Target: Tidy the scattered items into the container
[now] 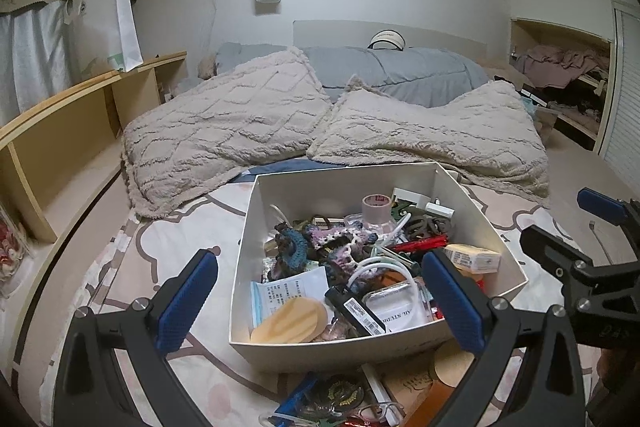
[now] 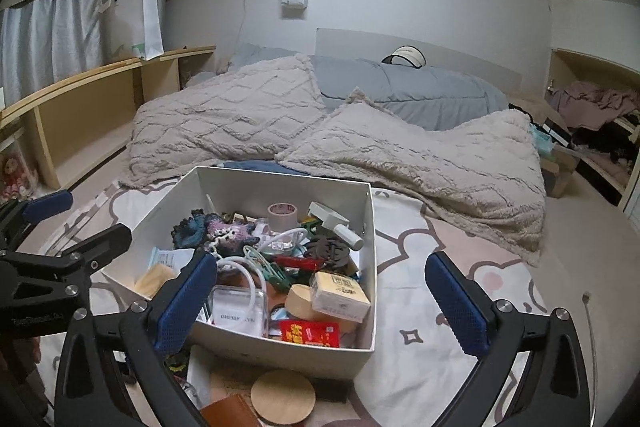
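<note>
A white open box (image 1: 280, 351) (image 2: 280, 351) stands on the patterned bedsheet, filled with small things: a tape roll (image 2: 282, 213), crochet pieces (image 1: 296, 247), a white cable (image 2: 256, 283), a yellow carton (image 2: 340, 293) and a red packet (image 2: 310, 333). Loose items lie in front of the box: a round wooden coaster (image 2: 283, 397), a brown wallet (image 2: 230, 415) and keys with a dark badge (image 1: 340, 395). My left gripper (image 1: 320, 303) is open above the box's near left corner. My right gripper (image 2: 320, 307) is open over its near right side. Neither holds anything.
Two beige tufted pillows (image 1: 224, 123) (image 1: 432, 135) lie just behind the box, with a grey duvet (image 1: 392, 71) beyond. A low wooden shelf (image 1: 60, 131) runs along the left. A thin cable tie (image 2: 592, 339) lies on the sheet at right.
</note>
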`<state>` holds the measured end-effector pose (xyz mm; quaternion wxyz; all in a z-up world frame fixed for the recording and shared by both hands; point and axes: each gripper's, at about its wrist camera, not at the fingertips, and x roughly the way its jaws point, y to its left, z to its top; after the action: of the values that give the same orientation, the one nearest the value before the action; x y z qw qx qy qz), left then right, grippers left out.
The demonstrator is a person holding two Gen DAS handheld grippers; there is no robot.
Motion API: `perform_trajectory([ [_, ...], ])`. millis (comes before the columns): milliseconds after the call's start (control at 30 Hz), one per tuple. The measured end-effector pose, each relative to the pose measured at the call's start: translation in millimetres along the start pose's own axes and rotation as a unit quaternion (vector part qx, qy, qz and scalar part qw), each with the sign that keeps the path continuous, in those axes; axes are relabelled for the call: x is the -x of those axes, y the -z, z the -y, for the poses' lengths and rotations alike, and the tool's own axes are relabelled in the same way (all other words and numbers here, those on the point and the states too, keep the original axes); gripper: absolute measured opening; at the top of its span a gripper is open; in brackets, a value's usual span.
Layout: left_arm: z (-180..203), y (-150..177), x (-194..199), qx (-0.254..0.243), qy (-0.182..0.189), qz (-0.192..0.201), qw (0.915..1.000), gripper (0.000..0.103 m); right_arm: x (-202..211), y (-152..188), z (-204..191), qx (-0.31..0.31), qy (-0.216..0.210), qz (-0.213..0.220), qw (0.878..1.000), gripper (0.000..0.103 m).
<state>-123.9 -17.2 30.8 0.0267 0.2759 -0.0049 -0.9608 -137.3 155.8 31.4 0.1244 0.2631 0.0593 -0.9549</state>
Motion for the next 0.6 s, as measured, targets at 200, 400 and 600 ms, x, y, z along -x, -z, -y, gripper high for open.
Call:
perform_trajectory([
  [200,4.4,3.5,9.0,-0.010,0.006,0.003,0.9999,0.103,3.5,2.4,-0.2,-0.001,0.002,-0.004,1.000,0.103],
  [400,6.6,4.8,14.5,-0.012,0.005,0.001,0.9999,0.103,6.6,3.9,-0.7,-0.002,0.001,-0.002,1.000,0.103],
  [600,4.7,6.7,19.7,-0.009,-0.001,0.006,0.9999,0.103,9.0,4.1,-1.1,0.001,-0.004,-0.003,1.000,0.103],
])
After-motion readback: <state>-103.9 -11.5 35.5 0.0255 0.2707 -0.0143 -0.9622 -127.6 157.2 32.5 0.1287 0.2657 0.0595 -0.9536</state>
